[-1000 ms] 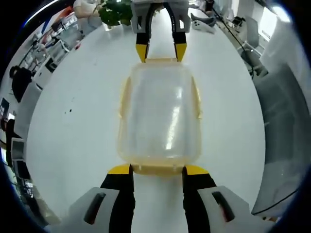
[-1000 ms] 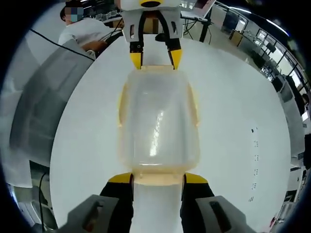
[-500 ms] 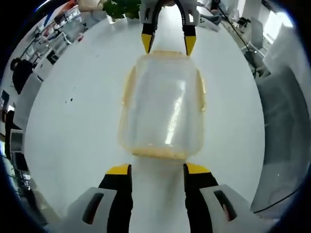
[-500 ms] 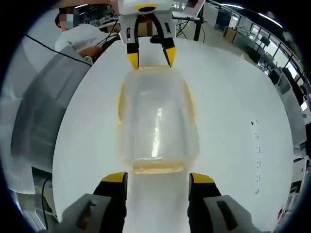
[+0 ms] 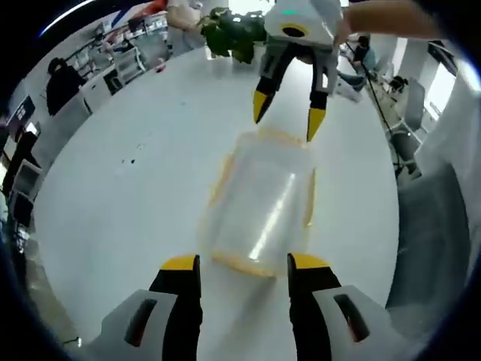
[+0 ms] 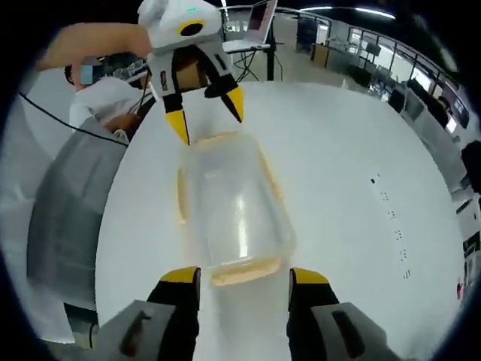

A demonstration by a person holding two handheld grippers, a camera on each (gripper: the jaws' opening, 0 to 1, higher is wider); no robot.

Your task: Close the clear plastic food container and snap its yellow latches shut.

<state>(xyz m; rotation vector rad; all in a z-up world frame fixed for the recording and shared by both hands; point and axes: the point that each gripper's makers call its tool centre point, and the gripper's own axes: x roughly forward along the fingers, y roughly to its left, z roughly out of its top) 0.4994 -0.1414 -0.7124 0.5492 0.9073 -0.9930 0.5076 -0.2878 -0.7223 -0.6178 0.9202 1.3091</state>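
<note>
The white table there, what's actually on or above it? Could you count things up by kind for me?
Clear plastic food container with yellow latches: 1
Two-jaw grippers with yellow tips, both open and off the container: 2, the left gripper and the right gripper
Potted green plant at the table's far edge: 1
White table: 1
Total: 5

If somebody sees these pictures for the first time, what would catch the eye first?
First, the clear plastic container with yellow latches, lying closed in the middle of the round white table. Next, the two grippers at its opposite short ends, jaws open and yellow-tipped: the left gripper near the end closest in the left gripper view, the right gripper raised beyond the far end. A green plant stands at the table's far edge.
</note>
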